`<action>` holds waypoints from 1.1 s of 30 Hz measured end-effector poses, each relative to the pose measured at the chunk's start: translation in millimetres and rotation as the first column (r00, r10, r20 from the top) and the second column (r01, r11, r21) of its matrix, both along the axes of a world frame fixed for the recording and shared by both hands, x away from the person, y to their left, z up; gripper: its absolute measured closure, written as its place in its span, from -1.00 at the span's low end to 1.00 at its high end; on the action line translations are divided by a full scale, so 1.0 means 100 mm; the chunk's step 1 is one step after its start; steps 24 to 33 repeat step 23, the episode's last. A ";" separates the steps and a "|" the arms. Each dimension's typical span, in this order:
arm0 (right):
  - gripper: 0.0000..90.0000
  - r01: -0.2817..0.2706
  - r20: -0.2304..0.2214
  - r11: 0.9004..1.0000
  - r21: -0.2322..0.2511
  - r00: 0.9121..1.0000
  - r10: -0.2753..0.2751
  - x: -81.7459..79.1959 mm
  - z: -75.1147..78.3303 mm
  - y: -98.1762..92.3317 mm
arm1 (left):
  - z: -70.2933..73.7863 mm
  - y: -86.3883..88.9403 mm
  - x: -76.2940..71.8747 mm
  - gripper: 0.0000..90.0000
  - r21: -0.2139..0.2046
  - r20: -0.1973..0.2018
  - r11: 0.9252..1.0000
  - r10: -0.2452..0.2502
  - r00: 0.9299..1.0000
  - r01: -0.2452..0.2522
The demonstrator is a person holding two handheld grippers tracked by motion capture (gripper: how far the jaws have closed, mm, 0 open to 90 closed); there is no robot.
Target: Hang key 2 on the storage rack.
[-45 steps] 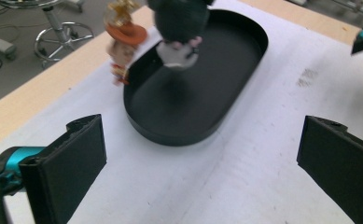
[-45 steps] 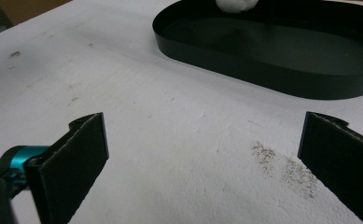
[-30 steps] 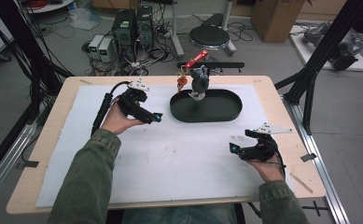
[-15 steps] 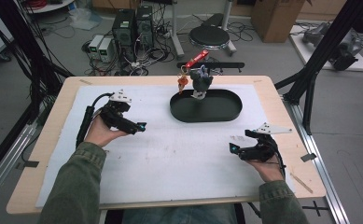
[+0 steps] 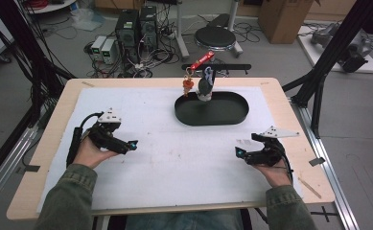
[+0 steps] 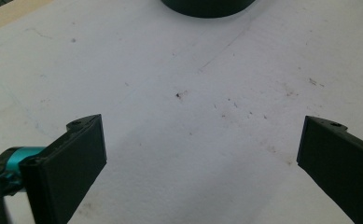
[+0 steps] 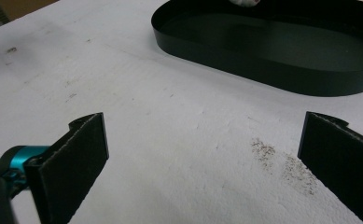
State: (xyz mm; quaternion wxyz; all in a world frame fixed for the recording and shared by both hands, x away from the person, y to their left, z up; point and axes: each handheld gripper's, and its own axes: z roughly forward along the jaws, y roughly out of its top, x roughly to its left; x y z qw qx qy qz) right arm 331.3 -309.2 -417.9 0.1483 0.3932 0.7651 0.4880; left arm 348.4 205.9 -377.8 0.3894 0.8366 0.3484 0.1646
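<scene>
A black oval tray [image 5: 212, 119] sits at the far middle of the white mat [image 5: 174, 158]; its rim [image 7: 272, 74] lies ahead in the right gripper view, and its near edge [image 6: 207, 8] tops the left gripper view. A small grey and white object [image 5: 204, 86] stands at the tray's far rim, with a red tool [image 5: 199, 62] and a small orange piece [image 5: 188, 86] beside it. My left gripper [image 5: 132, 145] rests low at the mat's left, open and empty [image 6: 202, 149]. At the right, my right gripper [image 5: 239, 152] is open and empty [image 7: 202, 149].
The wooden table's edge [image 5: 54, 124] borders the mat. Black frame posts [image 5: 318, 91] rise at the table's right, and cables hang at the left [image 5: 26, 72]. A stool [image 5: 215, 36] and computer boxes [image 5: 136, 24] stand on the floor beyond. Brown specks [image 7: 282, 163] mark the mat.
My left gripper has drawn back from near the tray toward the near left of the mat. The right gripper has stayed in place.
</scene>
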 end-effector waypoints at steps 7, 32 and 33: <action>-0.98 0.005 0.005 1.000 0.001 1.000 -0.005 0.00 0.00 -0.01 | -0.18 0.11 -0.22 -0.96 0.009 -0.014 1.000 0.025 1.000 -0.025; -0.98 0.004 -0.001 1.000 -0.022 1.000 -0.004 0.01 -0.01 0.01 | -0.39 0.51 -0.65 -0.96 -0.060 0.012 0.988 0.141 0.990 -0.140; -0.98 0.004 -0.001 1.000 -0.022 1.000 -0.004 0.01 -0.01 0.01 | -0.39 0.51 -0.65 -0.96 -0.060 0.012 0.988 0.141 0.990 -0.140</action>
